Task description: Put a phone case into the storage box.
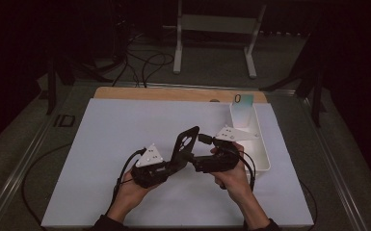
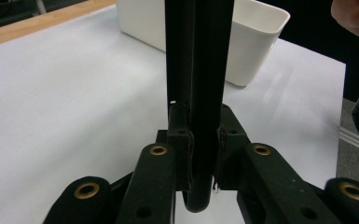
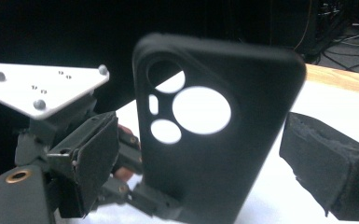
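- High view: we see the left gripper (image 1: 176, 156) clamped on the lower edge of a black phone case (image 1: 185, 142), which stands tilted above the white table mat (image 1: 125, 144). The right gripper (image 1: 203, 143) points at the case from the right; how wide its jaws stand cannot be read here. A white bin (image 1: 262, 159) sits at the mat's right edge, with a pale green card (image 1: 243, 100) behind it. The wooden table edge (image 1: 173, 94), floor cables (image 1: 144, 62) and a white stand (image 1: 217, 29) lie beyond, in a dark room.
- Left gripper view: we see the left gripper's pads (image 2: 182, 154) pressing on the case (image 2: 200, 70) edge-on, with the bin (image 2: 256, 42) behind.
- Right gripper view: we see the case's back (image 3: 214, 154) with its camera cut-outs (image 3: 200, 109). The right gripper's jaws stand released, wide apart either side of the case; one foam pad (image 3: 326, 163) sits clear of it. The left gripper grips the case's bottom, its grey plate (image 3: 42, 88) at left.
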Demonstrator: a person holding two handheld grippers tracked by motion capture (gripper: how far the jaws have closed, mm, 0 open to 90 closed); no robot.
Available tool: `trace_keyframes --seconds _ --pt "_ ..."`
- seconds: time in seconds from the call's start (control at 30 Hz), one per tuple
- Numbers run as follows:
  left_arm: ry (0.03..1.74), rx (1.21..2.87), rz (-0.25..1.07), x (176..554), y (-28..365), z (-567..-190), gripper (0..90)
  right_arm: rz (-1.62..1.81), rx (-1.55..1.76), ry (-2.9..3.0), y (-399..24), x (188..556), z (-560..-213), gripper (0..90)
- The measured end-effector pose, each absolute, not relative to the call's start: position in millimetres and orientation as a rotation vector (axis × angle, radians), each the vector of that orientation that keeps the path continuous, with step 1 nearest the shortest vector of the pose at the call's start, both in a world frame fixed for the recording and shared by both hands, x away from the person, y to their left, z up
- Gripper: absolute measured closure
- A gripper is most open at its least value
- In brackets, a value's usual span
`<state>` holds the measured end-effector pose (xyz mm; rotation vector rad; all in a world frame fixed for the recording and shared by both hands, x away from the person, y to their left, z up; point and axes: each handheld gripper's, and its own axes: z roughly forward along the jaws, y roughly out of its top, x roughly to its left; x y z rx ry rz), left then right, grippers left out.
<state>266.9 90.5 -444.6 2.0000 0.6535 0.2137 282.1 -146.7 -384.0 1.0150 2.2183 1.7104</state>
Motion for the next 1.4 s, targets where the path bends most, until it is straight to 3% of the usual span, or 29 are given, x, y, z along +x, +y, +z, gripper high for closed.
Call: trace_keyframes --seconds 1.4 --pt "0.637 1.98 0.219 264.6 86.1 -445.5 80.1 1.73 1.119 2.112 -136.5 291.0 -385.8 13.9"
